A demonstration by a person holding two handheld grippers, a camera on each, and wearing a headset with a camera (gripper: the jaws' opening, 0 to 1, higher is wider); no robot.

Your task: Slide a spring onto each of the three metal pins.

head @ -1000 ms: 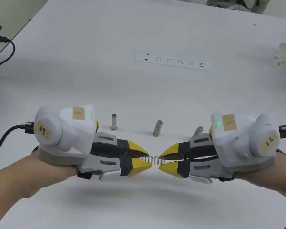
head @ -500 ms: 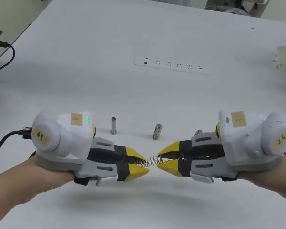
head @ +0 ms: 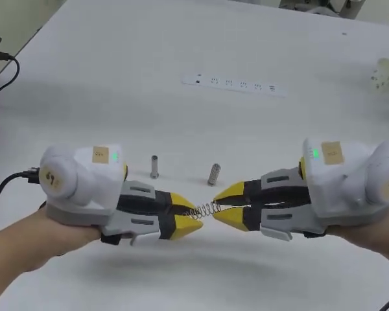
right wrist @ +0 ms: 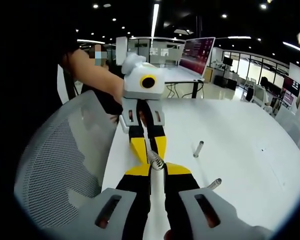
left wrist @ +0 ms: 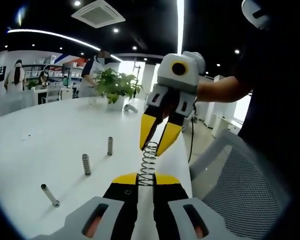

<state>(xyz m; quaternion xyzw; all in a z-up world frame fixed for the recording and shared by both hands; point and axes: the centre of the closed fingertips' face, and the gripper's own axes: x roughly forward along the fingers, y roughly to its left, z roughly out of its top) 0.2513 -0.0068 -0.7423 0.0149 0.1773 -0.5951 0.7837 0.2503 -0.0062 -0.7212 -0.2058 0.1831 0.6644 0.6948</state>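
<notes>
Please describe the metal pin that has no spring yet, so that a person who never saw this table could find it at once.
On the white table, a power strip lies at the far side. Nearer than it, beyond the left gripper, stands the bare pin, upright and leftmost in the head view; it is smooth metal, while its neighbour pin to the right carries a coiled spring.

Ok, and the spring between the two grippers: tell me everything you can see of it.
The spring is a thin, silvery coil of bare metal wire with open turns. It lies roughly level in the air above the white table, bridging the two grippers. One end is pinched in the yellow tips of the left gripper, the other in those of the right gripper. Nothing else touches it.
</notes>
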